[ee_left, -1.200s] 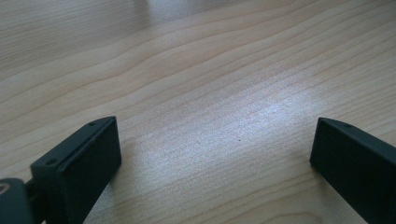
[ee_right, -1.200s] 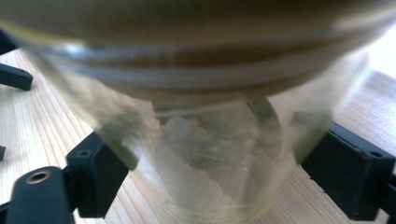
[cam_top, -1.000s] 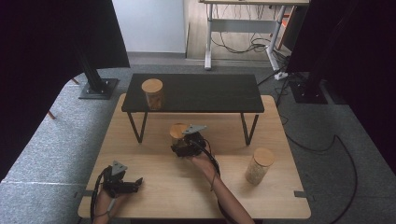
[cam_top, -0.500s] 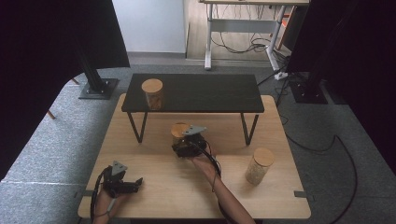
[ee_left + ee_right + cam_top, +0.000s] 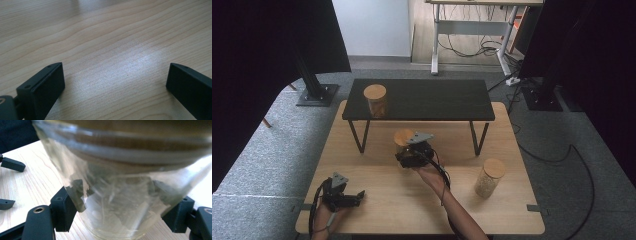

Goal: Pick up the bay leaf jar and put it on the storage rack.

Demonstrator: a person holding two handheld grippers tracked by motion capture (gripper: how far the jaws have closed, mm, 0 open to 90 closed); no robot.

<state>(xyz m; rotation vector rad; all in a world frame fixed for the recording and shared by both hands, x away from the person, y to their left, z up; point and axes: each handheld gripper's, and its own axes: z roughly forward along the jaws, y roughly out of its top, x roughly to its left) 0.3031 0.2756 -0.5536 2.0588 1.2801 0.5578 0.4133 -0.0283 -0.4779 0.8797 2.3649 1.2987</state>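
A glass jar (image 5: 117, 182) with a wooden lid (image 5: 403, 136) sits between the jaws of my right gripper (image 5: 120, 207), both pads pressing on its glass wall below the lid. In the high view this right gripper (image 5: 407, 151) holds the jar just in front of the black shelf (image 5: 432, 100), a little above the wooden table (image 5: 382, 180). My left gripper (image 5: 356, 196) rests at the table's near left corner. Its jaws stand wide open over bare wood, with nothing between them (image 5: 115, 82).
A second lidded jar (image 5: 375, 100) stands on the shelf's left end. A third jar (image 5: 489, 177), with pale contents, stands on the table at the right. The shelf's thin legs (image 5: 357, 136) rise beside the held jar. Cables trail from both grippers.
My right gripper has risen slightly with the jar in its jaws. The left gripper has stayed where it was.
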